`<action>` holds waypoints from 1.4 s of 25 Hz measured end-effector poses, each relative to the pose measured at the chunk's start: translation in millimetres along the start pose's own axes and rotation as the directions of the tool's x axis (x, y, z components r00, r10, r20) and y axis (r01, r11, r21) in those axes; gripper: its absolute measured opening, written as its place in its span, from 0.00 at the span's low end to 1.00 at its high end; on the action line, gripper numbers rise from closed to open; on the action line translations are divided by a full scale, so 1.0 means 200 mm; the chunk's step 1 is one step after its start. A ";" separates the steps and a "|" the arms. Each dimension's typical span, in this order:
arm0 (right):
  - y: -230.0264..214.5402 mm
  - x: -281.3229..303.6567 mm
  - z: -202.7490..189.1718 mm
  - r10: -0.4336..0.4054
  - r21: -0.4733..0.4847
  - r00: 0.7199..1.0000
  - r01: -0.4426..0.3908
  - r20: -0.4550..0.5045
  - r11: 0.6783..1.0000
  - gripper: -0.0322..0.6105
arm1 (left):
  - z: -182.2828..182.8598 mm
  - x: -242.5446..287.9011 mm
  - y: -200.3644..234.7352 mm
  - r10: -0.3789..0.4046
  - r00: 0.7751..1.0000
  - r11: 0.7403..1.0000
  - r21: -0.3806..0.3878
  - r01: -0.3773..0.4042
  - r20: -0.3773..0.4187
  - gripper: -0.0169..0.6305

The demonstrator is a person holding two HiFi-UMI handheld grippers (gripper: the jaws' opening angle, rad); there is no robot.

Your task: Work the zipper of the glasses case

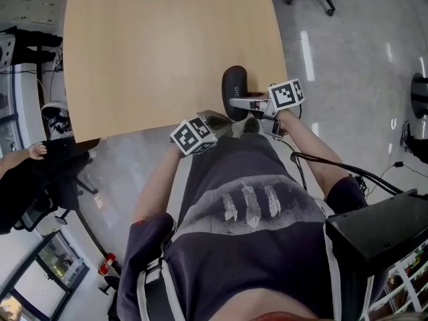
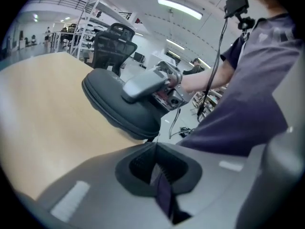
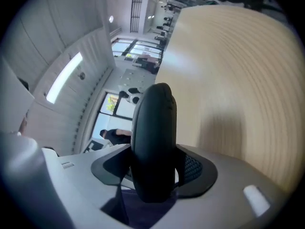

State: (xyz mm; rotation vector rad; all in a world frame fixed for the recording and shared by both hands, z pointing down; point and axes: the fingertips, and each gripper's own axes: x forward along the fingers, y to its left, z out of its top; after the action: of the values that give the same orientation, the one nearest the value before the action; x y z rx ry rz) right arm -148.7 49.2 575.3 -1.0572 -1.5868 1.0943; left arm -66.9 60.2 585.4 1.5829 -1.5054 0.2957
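A black oval glasses case (image 1: pixel 234 89) hangs over the front edge of the light wooden table (image 1: pixel 167 45). My right gripper (image 1: pixel 235 102) is shut on the glasses case (image 3: pixel 155 137), one pad on each broad side, and its grey finger (image 2: pixel 143 85) lies across the top of the case (image 2: pixel 114 111). My left gripper (image 1: pixel 224 120) sits just below the near end of the case with its jaws together. In the left gripper view a thin zipper pull (image 2: pixel 154 138) runs from the case's lower end into the seam of the left gripper (image 2: pixel 155 149).
The table edge runs just behind both grippers, with grey floor in front of it. A black office chair (image 1: pixel 47 176) stands at the left, where another person's hand (image 1: pixel 37 150) shows. A black box (image 1: pixel 374 233) and a cable (image 1: pixel 334 166) lie at the right.
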 end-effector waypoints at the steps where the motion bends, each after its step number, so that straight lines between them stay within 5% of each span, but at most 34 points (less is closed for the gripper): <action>1: -0.03 0.00 -0.02 -0.062 -0.059 0.997 0.060 -0.039 0.997 0.50 | 0.00 -0.01 0.02 0.025 1.000 1.000 -0.002 -0.025 0.002 0.02; 4: -0.07 -0.03 -0.06 -0.127 -0.096 0.988 0.119 -0.086 0.988 0.50 | -0.01 -0.07 0.11 0.089 0.996 0.995 -0.036 -0.088 0.020 0.02; 9: -0.04 -0.11 0.09 -0.021 0.176 0.989 -0.005 0.146 0.984 0.50 | 0.00 -0.11 0.12 0.080 0.997 0.996 -0.035 -0.079 0.022 0.02; 13: -0.04 -0.12 0.14 -0.029 0.236 0.975 -0.024 0.220 0.972 0.51 | 0.12 -0.07 0.08 0.120 0.988 0.992 -0.043 -0.116 0.100 0.03; 14: -0.04 -0.13 0.15 -0.034 0.245 0.972 -0.024 0.231 0.969 0.51 | 0.14 -0.06 0.07 0.117 0.987 0.992 -0.049 -0.112 0.108 0.08; 16: -0.02 -0.14 0.18 -0.035 0.268 0.965 -0.037 0.260 0.963 0.51 | 0.15 -0.02 0.05 0.115 0.989 0.993 -0.036 -0.112 0.088 0.36; 17: -0.01 -0.14 0.20 -0.033 0.278 0.961 -0.047 0.275 0.959 0.51 | 0.16 -0.02 0.04 0.135 0.988 0.991 -0.015 -0.134 0.081 0.37; 21: 0.01 -0.15 0.25 -0.048 0.333 0.946 -0.065 0.321 0.941 0.51 | 0.24 -0.08 0.07 0.308 0.938 0.946 0.050 -0.319 0.162 0.35; 25: 0.01 -0.17 0.27 -0.079 0.399 0.920 -0.088 0.385 0.913 0.51 | 0.29 -0.18 0.09 0.450 0.863 0.875 0.078 -0.477 0.229 0.19; 32: -0.03 -0.25 0.30 -0.154 0.440 0.880 -0.068 0.449 0.895 0.51 | 0.34 -0.23 0.09 0.506 0.822 0.837 0.079 -0.541 0.261 0.16; 35: -0.03 -0.26 0.31 -0.154 0.432 0.878 -0.064 0.453 0.900 0.51 | 0.37 -0.22 0.08 0.501 0.822 0.833 0.107 -0.543 0.271 0.13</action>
State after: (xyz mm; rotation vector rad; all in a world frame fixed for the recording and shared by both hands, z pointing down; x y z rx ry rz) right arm -198.4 -13.1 558.3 -0.4570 -1.6100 1.6773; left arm -120.9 37.9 519.9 1.3378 -2.1502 0.5886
